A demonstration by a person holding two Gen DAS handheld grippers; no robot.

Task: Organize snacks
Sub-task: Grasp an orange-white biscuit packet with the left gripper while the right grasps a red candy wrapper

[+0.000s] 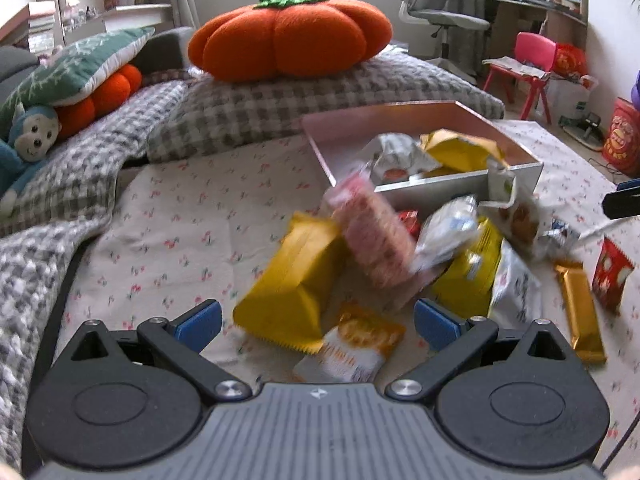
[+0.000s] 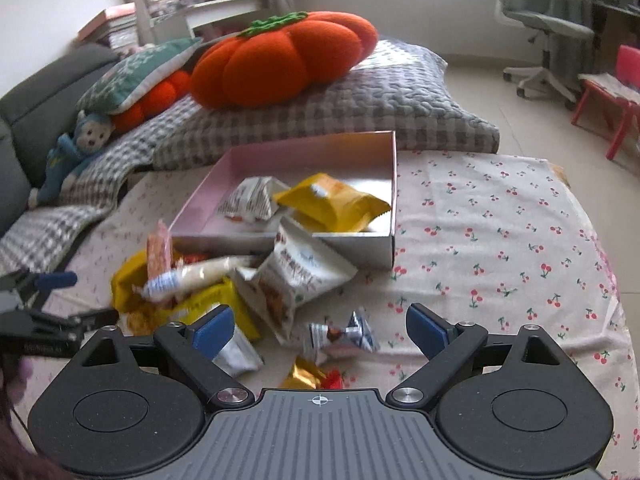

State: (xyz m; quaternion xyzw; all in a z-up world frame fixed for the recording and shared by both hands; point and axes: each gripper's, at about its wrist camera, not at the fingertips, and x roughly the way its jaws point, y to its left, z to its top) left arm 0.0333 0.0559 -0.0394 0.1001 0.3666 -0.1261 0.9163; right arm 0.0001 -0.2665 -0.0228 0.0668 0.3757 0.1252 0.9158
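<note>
An open pink-rimmed box [image 1: 436,194] [image 2: 280,240] sits on the cherry-print cloth and holds a white pack [image 2: 248,200] and a yellow pack [image 2: 336,204]. A heap of snack packs lies in front of it. My left gripper [image 1: 318,322] is open above a yellow pack [image 1: 288,280] and a small orange-white pack [image 1: 352,344], touching neither; a pink pack [image 1: 372,236] leans behind them. My right gripper [image 2: 320,330] is open over a small silver-blue sweet [image 2: 340,336], apart from it. A white biscuit pack [image 2: 298,276] leans on the box front.
A gold bar [image 1: 580,312] and a red pack [image 1: 610,280] lie right of the heap. Behind the box, an orange pumpkin cushion [image 1: 288,36] rests on a grey checked pillow [image 1: 320,96]. Bare cloth [image 2: 500,240] lies right of the box. Chairs stand beyond.
</note>
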